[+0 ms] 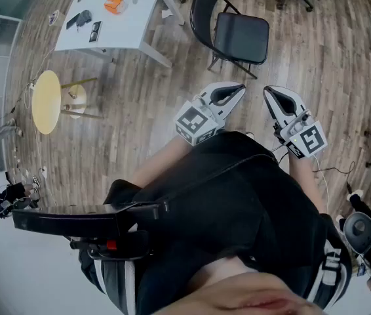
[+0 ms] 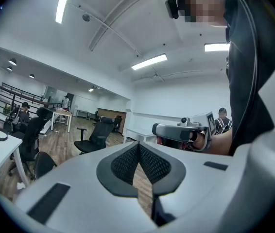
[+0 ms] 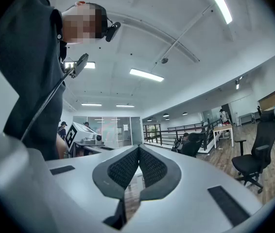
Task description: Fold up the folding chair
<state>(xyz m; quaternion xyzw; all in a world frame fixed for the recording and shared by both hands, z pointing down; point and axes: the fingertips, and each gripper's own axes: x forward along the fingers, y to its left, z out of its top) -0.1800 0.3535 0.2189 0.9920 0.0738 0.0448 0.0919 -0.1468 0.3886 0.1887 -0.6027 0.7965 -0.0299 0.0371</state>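
While folding chair (image 1: pixel 241 37) stands open, left gripper (image 1: pixel 240 88), right gripper (image 1: pixel 268 90) shut.

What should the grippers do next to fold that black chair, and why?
Probably move both forward toward the folding chair. It stands unfolded on the floor, and the left gripper and right gripper are shut, empty and short of it.

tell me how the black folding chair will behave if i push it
The folding chair probably feels light for its size: thin tube frame, slim seat. It stands open on smooth wood floor, so a push may slide or tip it.
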